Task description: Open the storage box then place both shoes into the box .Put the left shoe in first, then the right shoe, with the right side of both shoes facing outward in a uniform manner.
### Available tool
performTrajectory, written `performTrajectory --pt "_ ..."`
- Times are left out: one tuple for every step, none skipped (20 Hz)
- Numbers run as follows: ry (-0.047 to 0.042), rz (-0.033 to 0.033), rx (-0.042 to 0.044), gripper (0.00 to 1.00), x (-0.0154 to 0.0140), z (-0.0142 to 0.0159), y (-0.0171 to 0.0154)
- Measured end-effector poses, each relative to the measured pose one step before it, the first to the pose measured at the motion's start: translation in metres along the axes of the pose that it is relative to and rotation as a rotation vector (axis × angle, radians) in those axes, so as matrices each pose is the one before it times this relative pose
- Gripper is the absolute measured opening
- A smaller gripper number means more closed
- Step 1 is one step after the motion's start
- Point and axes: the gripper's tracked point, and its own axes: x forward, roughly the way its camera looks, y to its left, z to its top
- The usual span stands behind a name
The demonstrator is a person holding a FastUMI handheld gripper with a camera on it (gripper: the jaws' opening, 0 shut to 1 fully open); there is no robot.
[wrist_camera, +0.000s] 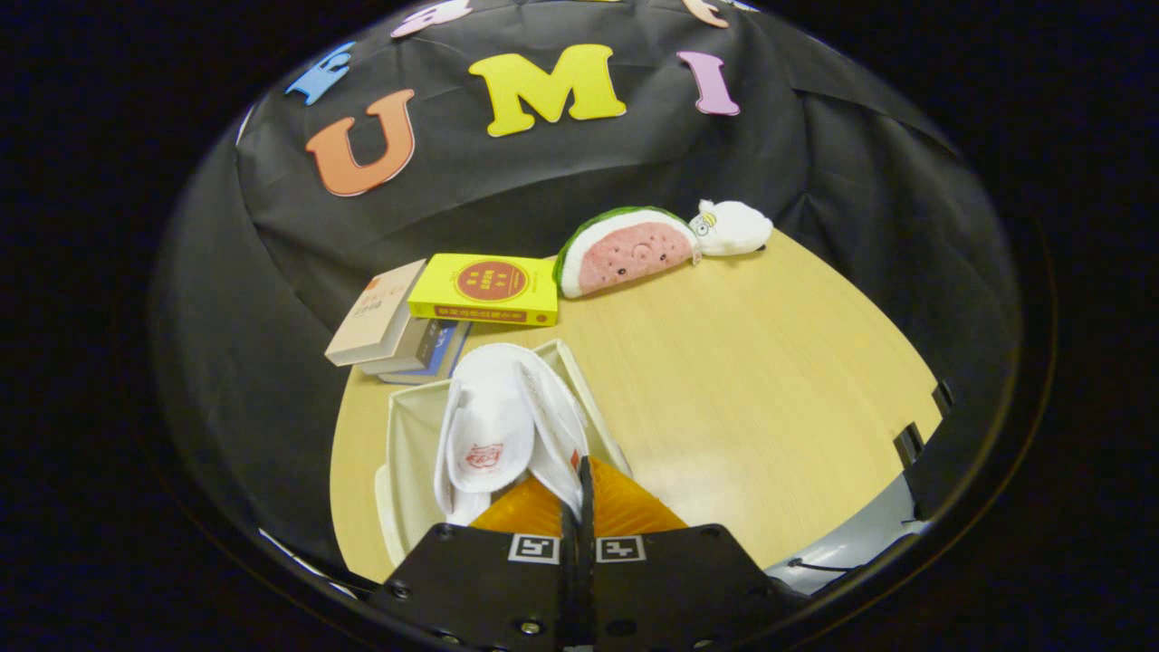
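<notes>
Gripper (579, 484): fingers pressed close together, pinching the edge of the right-hand white slipper (554, 426), which stands tilted on its side.

Second white slipper (484, 439): lies flat just left of the first, touching it, a red emblem on its upper.

Storage box (407, 435): pale, open, on the wooden table (751, 380); both slippers sit within its walls, just ahead of the fingers.

Books (398, 330): a small stack beyond the box, a yellow book (484, 288) resting on top.

Watermelon plush (625, 252): at the table's far edge, beside the yellow book. White plush toy (732, 226): touching the watermelon's right end.
</notes>
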Motion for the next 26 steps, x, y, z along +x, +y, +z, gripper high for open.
performTrajectory --pt "-0.00849 -0.01238 -0.00454 0.0 0.00221 -0.00081 -0.00106" --pt "-0.00931 -0.01015 -0.00294 0.0 0.00231 -0.00192 -0.001" --pt "-0.00377 -0.0062 -0.00314 0.0 0.00174 -0.00239 -0.00004" --pt "-0.01336 -0.00718 -0.00679 0.0 0.00107 -0.00108 0.00046" --pt "-0.02032 -0.01103 -0.02025 0.0 0.00038 0.00121 0.00065" --pt "-0.01126 -0.0035 -0.01595 0.0 0.00056 -0.00009 0.0015" --pt "0.00183 0.00389 -0.00479 0.0 0.00066 -0.00205 0.0032" --pt "0.00841 0.00883 0.01066 0.0 0.00193 -0.00412 0.00455" --pt "0.00168 0.00361 0.00467 0.0 0.00047 -0.0021 0.00234" --pt "0.00002 0.00076 -0.00228 0.0 0.0028 -0.00001 0.00078" --pt "-0.00485 -0.00565 -0.00092 0.0 0.00158 0.00119 -0.00037" --pt "-0.00262 -0.0087 0.00509 0.0 0.00179 -0.00125 -0.0018" --pt "-0.00729 -0.00748 0.0022 0.0 0.00266 0.00036 -0.00119" --pt "-0.00592 -0.00701 -0.00961 0.0 0.00179 -0.00048 -0.0009" --pt "-0.00672 -0.00636 -0.01079 0.0 0.00188 -0.00016 -0.00131" --pt "-0.00515 -0.00273 -0.0024 0.0 0.00075 0.00044 -0.00019" --pt "-0.00129 -0.00163 0.00193 0.0 0.00006 -0.00002 0.00013" --pt "0.0007 0.00024 0.00312 0.0 0.0011 -0.00016 0.00041" --pt "0.00144 0.00095 0.00119 0.0 0.00073 -0.00135 -0.00048" --pt "0.00181 0.00266 0.00082 0.0 -0.00026 -0.00221 -0.00022" --pt "0.009 -0.00787 0.00024 0.0 0.00068 -0.00504 -0.00268" --pt "-0.00024 -0.00431 0.00099 0.0 0.00101 -0.00139 -0.00226" --pt "0.00234 -0.00106 0.00433 0.0 0.00194 0.00004 -0.00156" --pt "0.0021 -0.00144 0.00839 0.02 0.00071 -0.00102 -0.00243" --pt "-0.00028 0.00842 0.01197 0.03 0.00023 0.00051 0.0007" --pt "0.00063 0.0206 0.00474 0.05 -0.00012 -0.00065 0.00409"
